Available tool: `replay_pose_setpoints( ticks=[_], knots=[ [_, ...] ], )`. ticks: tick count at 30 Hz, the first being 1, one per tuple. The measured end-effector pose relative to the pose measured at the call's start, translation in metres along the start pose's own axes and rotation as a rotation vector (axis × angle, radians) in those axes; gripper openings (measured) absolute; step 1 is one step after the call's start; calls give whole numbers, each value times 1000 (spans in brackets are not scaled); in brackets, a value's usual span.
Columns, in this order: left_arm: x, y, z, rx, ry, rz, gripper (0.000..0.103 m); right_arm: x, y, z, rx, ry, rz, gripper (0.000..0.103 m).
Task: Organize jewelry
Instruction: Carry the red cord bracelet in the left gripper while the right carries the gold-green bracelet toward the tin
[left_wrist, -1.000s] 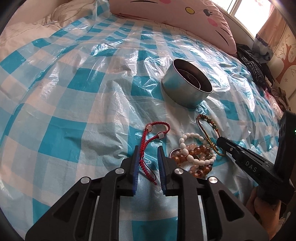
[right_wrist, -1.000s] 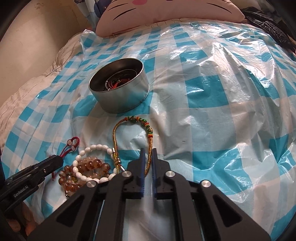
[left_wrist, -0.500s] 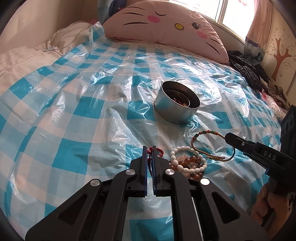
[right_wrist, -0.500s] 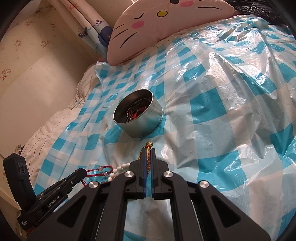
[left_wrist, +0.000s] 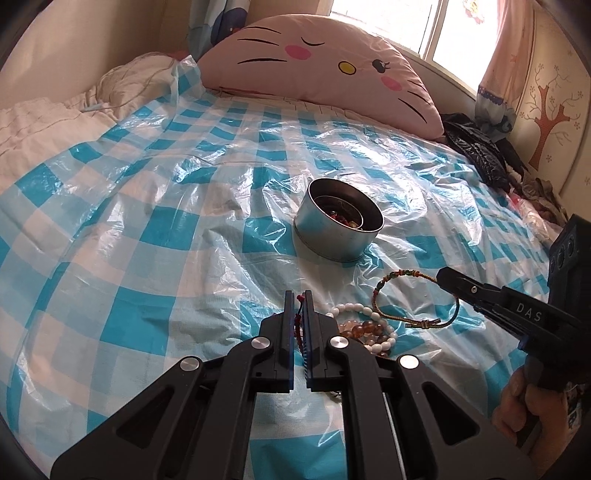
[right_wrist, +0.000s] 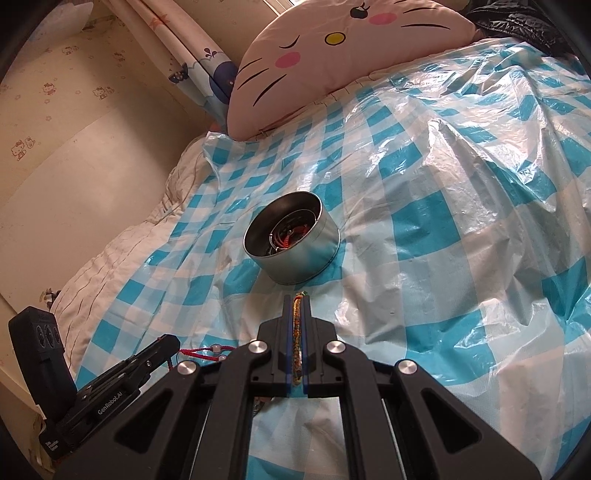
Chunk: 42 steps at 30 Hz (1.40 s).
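Observation:
In the left wrist view my left gripper (left_wrist: 299, 295) is shut on a red cord bracelet (left_wrist: 297, 325), whose strand runs up between the pads. My right gripper (left_wrist: 441, 276) comes in from the right, shut on a green-and-gold braided bracelet (left_wrist: 391, 278) that loops down to the sheet. A white bead bracelet (left_wrist: 356, 307) and an amber bead bracelet (left_wrist: 365, 326) lie between the two grippers. A round metal tin (left_wrist: 338, 236) holding some jewelry stands beyond them. The right wrist view shows the braided bracelet (right_wrist: 296, 332) clamped in my right gripper (right_wrist: 296, 297), the tin (right_wrist: 295, 258) just ahead, and my left gripper (right_wrist: 171, 341) with the red cord (right_wrist: 203, 350).
Everything rests on a bed under a crinkled blue-and-white checked plastic sheet (left_wrist: 166, 229). A large pink cat-face pillow (left_wrist: 317, 62) lies at the head. Dark clothing (left_wrist: 476, 155) is piled at the right edge. A person's hand (left_wrist: 517, 402) holds the right gripper.
The left jaws closed on the red cord. Both grippers rose and tilted up, so more of the pillow and wall shows. The braided bracelet lifted with the right gripper.

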<state>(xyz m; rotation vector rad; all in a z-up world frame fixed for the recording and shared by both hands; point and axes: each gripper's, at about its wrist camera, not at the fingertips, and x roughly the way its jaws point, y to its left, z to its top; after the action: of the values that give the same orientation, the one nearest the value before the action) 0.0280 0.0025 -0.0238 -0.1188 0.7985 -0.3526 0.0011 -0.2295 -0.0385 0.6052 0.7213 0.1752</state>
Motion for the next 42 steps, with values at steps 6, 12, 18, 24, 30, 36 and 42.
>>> replay_pose_setpoints(
  ticks=[6,12,18,24,30,36,42],
  knots=[
    [-3,24,3,-128,-17,-90,4,-4,-3,2,18,-17,21,4],
    [-1,28,2,-146,-11,-90,4,0,-3,2,7,2,-16,4],
    [1,27,2,-143,2,-70,4,16,4,-6,-80,85,-202,82],
    [1,25,2,-129,4,-66,4,47,13,-23,-206,216,-327,50],
    [-1,16,2,-89,-8,-57,4,39,6,-20,-165,190,-279,9],
    [-11,13,5,-89,-58,-134,4,11,8,-8,-110,56,-169,5],
    [-10,21,8,-146,-55,-172,4,-7,9,1,-74,-43,-94,5]
  ],
)
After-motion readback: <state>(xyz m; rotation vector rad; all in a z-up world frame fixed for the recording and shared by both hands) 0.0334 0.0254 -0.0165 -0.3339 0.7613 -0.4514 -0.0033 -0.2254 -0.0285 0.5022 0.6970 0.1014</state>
